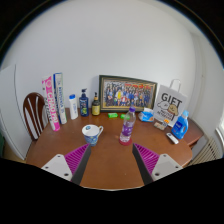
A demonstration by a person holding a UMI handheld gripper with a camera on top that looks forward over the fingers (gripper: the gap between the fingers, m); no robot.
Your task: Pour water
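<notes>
our claw (110, 160) hangs wide open over the bench (110, 170); we should centre on the bottle (127, 125) just ahead, beside the cup (91, 132).

The gripper (109, 157) hovers level, its two purple-padded fingers (72, 158) spread wide apart.

My surface (105, 160) looks like smooth brown wood; the bottle (127, 126) ahead is clear plastic, the cup (91, 132) glossy ceramic.
</notes>
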